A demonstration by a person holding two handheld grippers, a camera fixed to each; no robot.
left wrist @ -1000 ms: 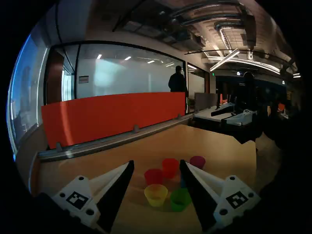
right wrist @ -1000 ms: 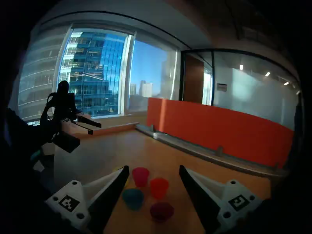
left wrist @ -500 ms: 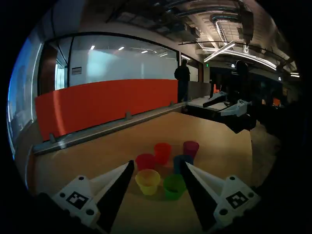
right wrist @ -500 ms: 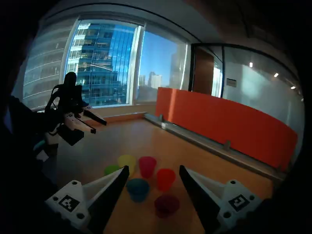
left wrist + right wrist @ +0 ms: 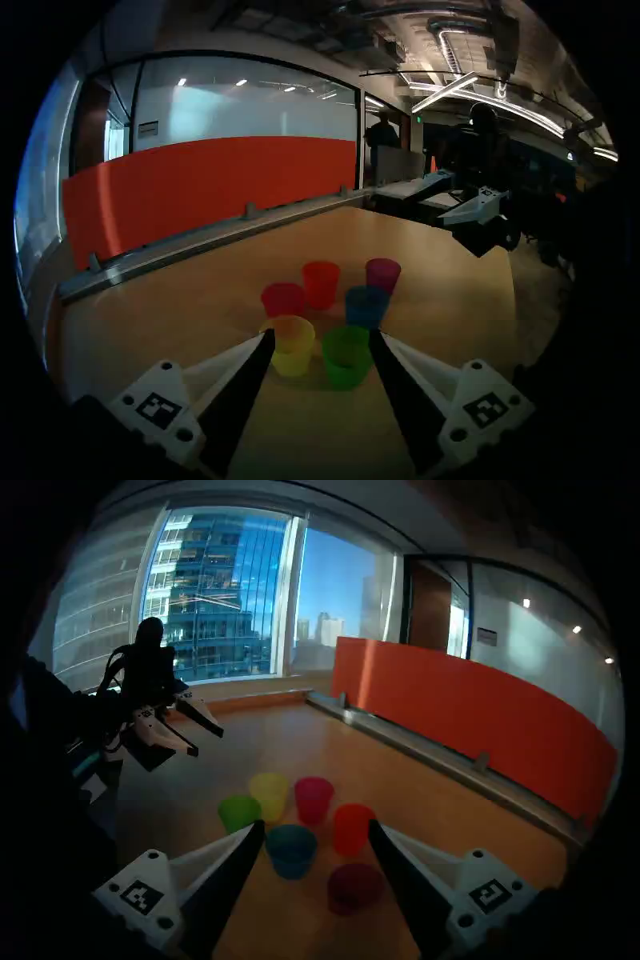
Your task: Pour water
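Several small plastic cups stand clustered on the wooden table (image 5: 448, 320). In the left gripper view the yellow cup (image 5: 292, 344) and green cup (image 5: 346, 356) are nearest, with the crimson cup (image 5: 282, 298), orange-red cup (image 5: 321, 284), blue cup (image 5: 367, 306) and purple cup (image 5: 383, 274) behind. My left gripper (image 5: 320, 336) is open above them, holding nothing. The right gripper view has the blue cup (image 5: 290, 850) and purple cup (image 5: 354, 886) closest. My right gripper (image 5: 316, 826) is open and holds nothing. Each gripper appears far off in the other's view: the right gripper (image 5: 480, 212) and the left gripper (image 5: 172, 720).
An orange partition (image 5: 200, 188) with a grey rail (image 5: 200, 240) runs along the table's far side. Tall windows (image 5: 216, 600) lie beyond the table. A person (image 5: 382, 136) stands in the background. The table edge (image 5: 512, 272) drops off to the right.
Both views have tipped down and swung round: the cups sit higher in each, and the yellow and green cups have come into the right gripper view. Both jaws stay as wide as before.
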